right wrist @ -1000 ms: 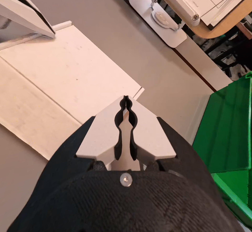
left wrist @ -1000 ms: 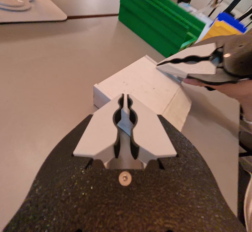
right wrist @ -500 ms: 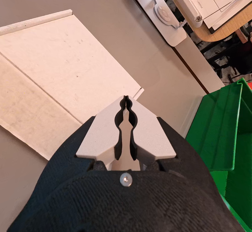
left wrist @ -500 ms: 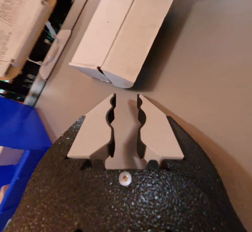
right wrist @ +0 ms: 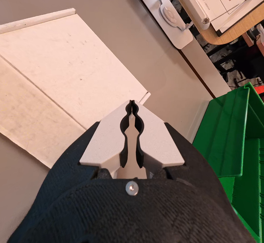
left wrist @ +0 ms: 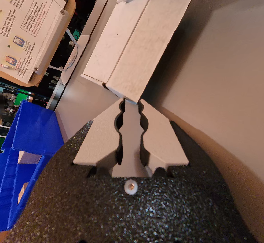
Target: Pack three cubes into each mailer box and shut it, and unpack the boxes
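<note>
right now my left gripper sits low on the table with its jaws partly open and nothing between them, the tips just short of the near end of the white mailer box. i judge it is lined up there to catch the front flap at that end. my right gripper has its tips pressed together, at the far corner of the box; whether it pinches the thin corner tab there or only rests against it, i cannot tell. my guess is that it steadies the box while the left one works.

the box lies flat and shut, a crease running along its lid. no cubes show on the table.

past the box, bare table opens on one side, so i have room there. the other sides are tighter: a blue bin close by my left gripper, a green bin just beside the right, and a white stand base by the table's far edge.
</note>
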